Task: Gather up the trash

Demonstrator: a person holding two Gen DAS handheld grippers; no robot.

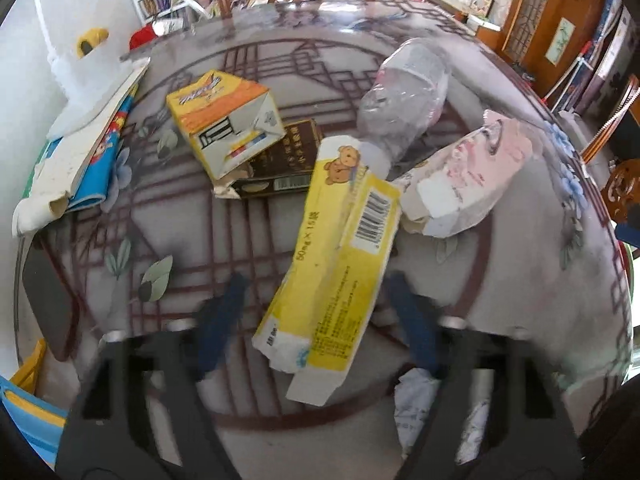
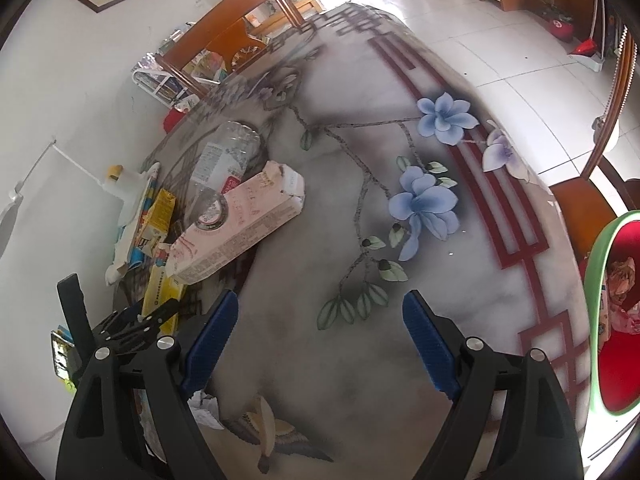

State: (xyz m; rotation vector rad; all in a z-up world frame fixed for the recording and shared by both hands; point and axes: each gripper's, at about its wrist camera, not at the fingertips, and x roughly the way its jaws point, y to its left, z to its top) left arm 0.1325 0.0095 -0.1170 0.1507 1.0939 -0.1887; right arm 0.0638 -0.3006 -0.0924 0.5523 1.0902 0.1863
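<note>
Trash lies on a round patterned table (image 1: 532, 264). A long yellow box (image 1: 340, 264) with a bear print sits between the blue fingers of my left gripper (image 1: 316, 280); there are gaps on both sides, so the gripper is open. Behind it are a yellow-orange carton (image 1: 224, 120), a brown box (image 1: 280, 168), a crushed clear bottle (image 1: 404, 96) and a pink carton (image 1: 468, 176). A crumpled paper (image 1: 416, 408) lies by the right finger. My right gripper (image 2: 320, 304) hangs open over bare table, right of the pink carton (image 2: 240, 224) and the bottle (image 2: 224, 160).
Worn booklets (image 1: 88, 140) lie at the table's left edge. A green bin with a red liner (image 2: 600, 300) stands off the table's right edge with some trash inside. Wooden chairs (image 2: 224, 40) stand behind the table, beside a white tiled floor (image 2: 500, 40).
</note>
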